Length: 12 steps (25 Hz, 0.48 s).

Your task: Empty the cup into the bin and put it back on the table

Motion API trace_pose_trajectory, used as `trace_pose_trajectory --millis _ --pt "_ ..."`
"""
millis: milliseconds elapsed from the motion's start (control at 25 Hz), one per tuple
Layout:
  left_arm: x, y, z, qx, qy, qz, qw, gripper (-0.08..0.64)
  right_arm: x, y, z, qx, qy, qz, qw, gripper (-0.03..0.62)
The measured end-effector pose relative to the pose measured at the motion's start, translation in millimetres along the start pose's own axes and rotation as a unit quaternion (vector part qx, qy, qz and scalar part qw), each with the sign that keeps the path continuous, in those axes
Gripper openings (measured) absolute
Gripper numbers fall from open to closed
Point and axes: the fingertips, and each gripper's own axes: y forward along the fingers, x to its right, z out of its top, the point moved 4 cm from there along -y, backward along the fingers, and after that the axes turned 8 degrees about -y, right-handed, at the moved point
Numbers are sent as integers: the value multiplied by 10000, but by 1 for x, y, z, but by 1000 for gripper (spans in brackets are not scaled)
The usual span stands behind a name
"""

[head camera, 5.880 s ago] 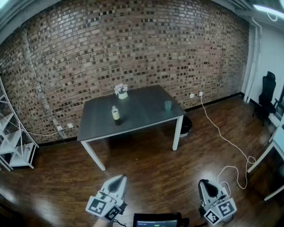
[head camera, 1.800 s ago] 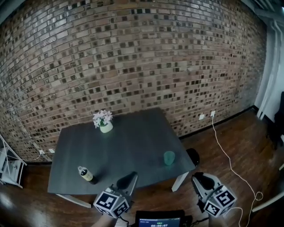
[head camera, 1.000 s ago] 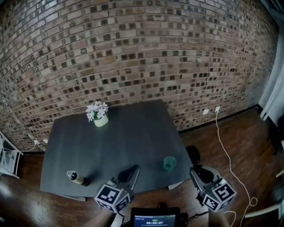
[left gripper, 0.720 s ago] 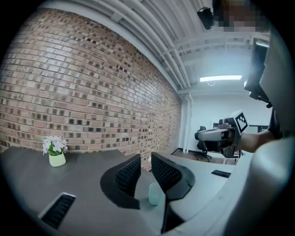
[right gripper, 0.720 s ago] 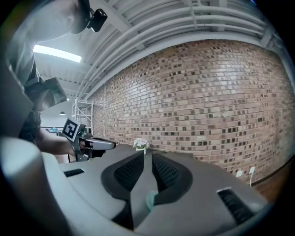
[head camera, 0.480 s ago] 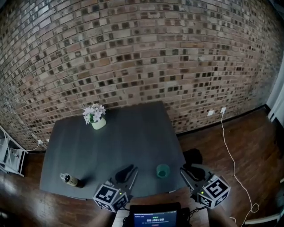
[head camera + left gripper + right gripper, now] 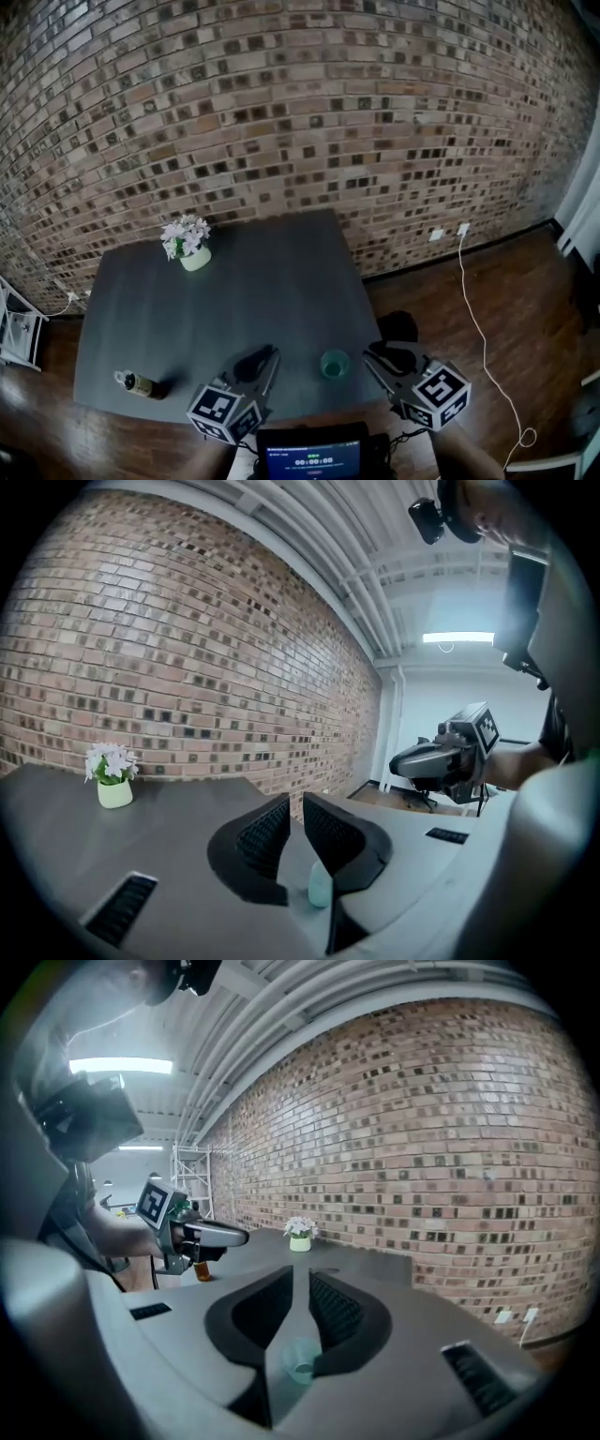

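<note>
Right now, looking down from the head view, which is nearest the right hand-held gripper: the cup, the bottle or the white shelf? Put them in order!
1. Cup: just left of the right hand-held gripper, by the table's near edge.
2. Bottle: far along that edge, at the left corner.
3. White shelf: on the floor beyond the table's left end.

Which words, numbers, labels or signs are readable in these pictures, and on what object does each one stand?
No text can be quoted with certainty.
Screen: a green line and a row of white digits, too blurred to read.
Left gripper and right gripper: their cubes bear only black-and-white square patterns, no letters.
Bottle: label too small to read.
Cup: no print visible.
</note>
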Motion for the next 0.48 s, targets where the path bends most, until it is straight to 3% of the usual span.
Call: trace_pose_trajectory --millis 320,480 --pt "-12 7 -12 -147 -128 -22 9998 0 1 28 -21 -659 -110 399 9970 58" --pt "-24 7 -20 -8 -227 209 9995 0 0 45 -38 -971 -129 609 9933 58"
